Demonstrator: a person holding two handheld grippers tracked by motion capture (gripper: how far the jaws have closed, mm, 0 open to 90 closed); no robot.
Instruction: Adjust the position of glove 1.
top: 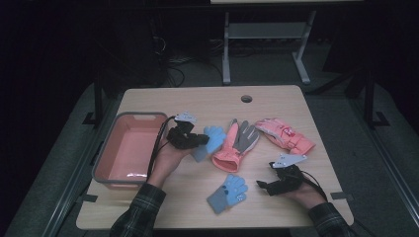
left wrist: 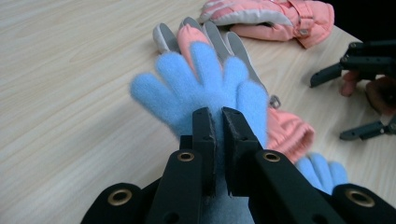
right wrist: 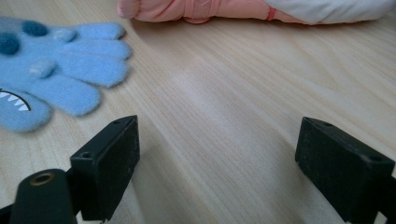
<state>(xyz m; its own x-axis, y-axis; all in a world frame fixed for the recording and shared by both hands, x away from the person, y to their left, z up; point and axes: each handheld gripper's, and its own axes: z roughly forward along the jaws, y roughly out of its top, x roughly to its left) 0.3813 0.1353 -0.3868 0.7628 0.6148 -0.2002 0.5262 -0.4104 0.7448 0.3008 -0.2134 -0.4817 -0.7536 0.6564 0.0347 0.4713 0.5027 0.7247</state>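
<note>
- My left gripper (left wrist: 215, 122) is clamped on a fluffy blue glove (left wrist: 201, 88), lifted off the table (top: 207, 98) between the pink bin (top: 106, 158) and the glove pile.
- The pinch sits low on the palm near the cuff; the fingers fan out free above the jaws.
- My right gripper (right wrist: 217, 154) has its jaws wide apart with nothing between them, parked low over bare wood near the right edge.
- Handling call: the glove is light, soft fleece, floppy, not fragile. It will droop and swing, and the pile may slip under a weak pinch. Best hold is the cuff or mid-palm, not a fingertip.
- Count: two blue gloves, one held and its mate (top: 227, 192) flat near the front edge.
- One orange-and-grey glove (top: 236, 143) mid-table, one pink padded glove (top: 284, 134) to its right.
- One bin, nothing in it that I can see.
</note>
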